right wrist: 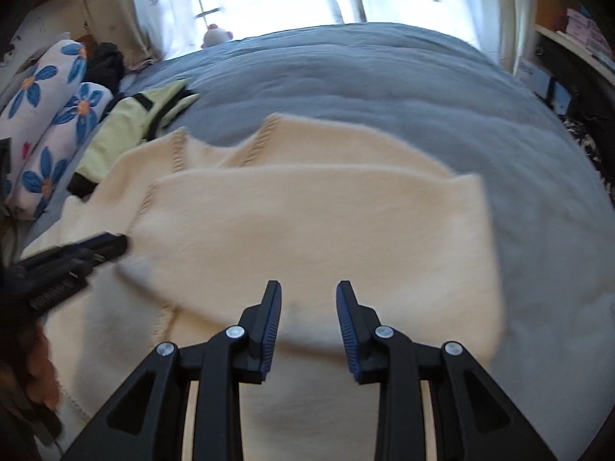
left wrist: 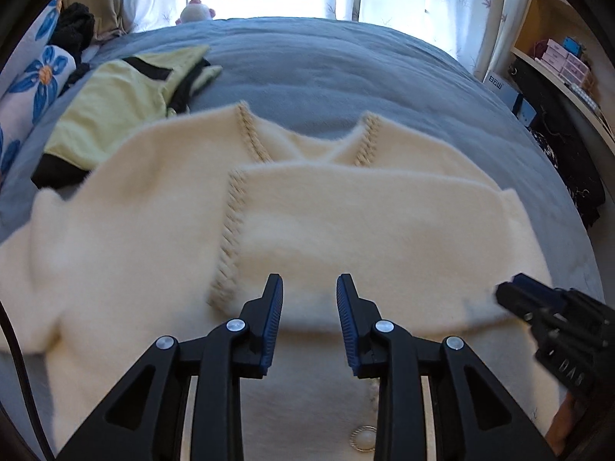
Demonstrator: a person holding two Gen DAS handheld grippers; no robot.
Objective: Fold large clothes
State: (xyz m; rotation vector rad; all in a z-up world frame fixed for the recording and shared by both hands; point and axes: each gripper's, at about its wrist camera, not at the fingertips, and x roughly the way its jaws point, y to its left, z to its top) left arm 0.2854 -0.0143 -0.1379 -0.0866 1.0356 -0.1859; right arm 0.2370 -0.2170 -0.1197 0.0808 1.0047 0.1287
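A large cream knit cardigan [left wrist: 365,223] with beige stitched edges lies on the blue bed cover [left wrist: 326,73], one side folded across its front. It also shows in the right wrist view [right wrist: 307,223]. My left gripper [left wrist: 309,284] is open and empty, just above the cardigan's lower front. My right gripper [right wrist: 307,290] is open and empty, above the folded part near its right side. The right gripper shows at the right edge of the left wrist view [left wrist: 515,292]; the left gripper shows at the left of the right wrist view [right wrist: 111,246].
A folded yellow-green and black garment [left wrist: 115,115] lies left of the cardigan. Flowered pillows [left wrist: 34,88] and dark clothes [left wrist: 75,30] sit at the far left. A shelf with boxes [left wrist: 561,61] stands right of the bed. Curtains and a window lie beyond.
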